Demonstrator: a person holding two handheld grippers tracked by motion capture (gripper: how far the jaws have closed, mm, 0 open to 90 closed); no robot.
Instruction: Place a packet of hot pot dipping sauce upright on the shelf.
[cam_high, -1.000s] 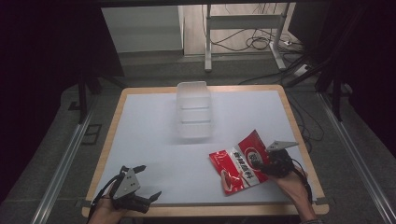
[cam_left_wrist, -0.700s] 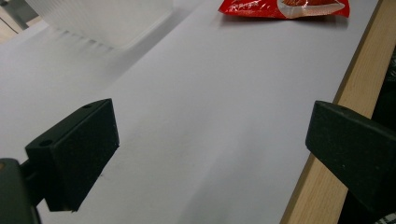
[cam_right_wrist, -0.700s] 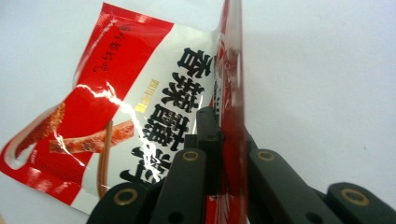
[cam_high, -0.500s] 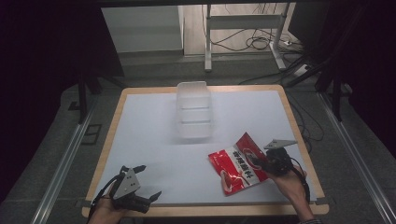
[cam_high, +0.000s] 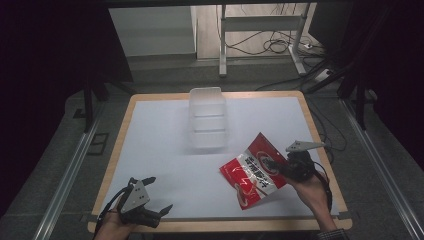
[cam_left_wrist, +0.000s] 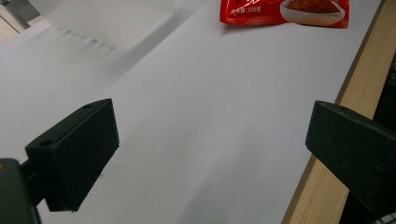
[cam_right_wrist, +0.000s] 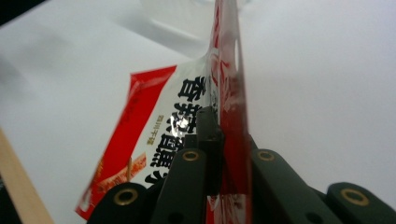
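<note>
High view, clear tub beyond red packet, seemingly apart

Red-and-white snack packet, black lettering, tilted up off the white tabletop, near a clear box.

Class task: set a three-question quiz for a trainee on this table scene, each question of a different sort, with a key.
1. True or false: the right gripper is shut on the red snack packet.
2. The left gripper is: A) open, holding nothing; B) shut on the packet; C) inside the box.
3. Fill in: beyond the packet, toward the far edge of the table, stands a clear plastic ____.

Key: 1 true, its jaws pinch the packet's edge in the right gripper view. 2 A. 3 container.
</note>
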